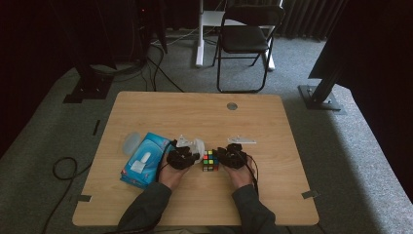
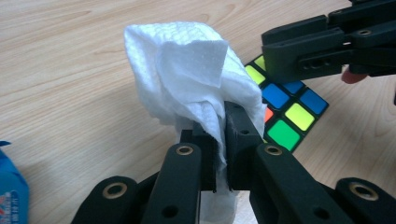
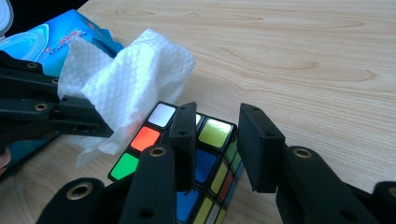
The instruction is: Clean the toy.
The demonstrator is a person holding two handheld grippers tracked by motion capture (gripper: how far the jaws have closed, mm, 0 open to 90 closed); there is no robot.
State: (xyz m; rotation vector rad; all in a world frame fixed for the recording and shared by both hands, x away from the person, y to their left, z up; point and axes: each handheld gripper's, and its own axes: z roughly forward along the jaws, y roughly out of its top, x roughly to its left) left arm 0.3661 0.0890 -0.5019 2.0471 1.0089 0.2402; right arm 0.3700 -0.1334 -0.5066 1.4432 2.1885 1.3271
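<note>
Sleeved forearms come in at the near edge of the high view, and from there the scene runs left to right. Farthest left on the surface [image 1: 146,105] lies a blue wipes pack [image 1: 141,165]. Next to it the left tool [image 2: 219,128] is clamped shut on a white wipe [image 2: 187,74], whose loose upper part stands bunched above the jaws. Just right of the wipe sits the puzzle cube [image 1: 210,160], between the two hands near the middle of the surface. The right tool [image 3: 219,133] straddles the cube's top corner with a clear gap between its jaws; whether the pads touch the cube's sides cannot be told. The wipe is likely soft, light and limp, so a pinch anywhere holds it. The cube looks rigid with smooth faces and would probably slip or twist unless taken squarely across two opposite sides.
</note>
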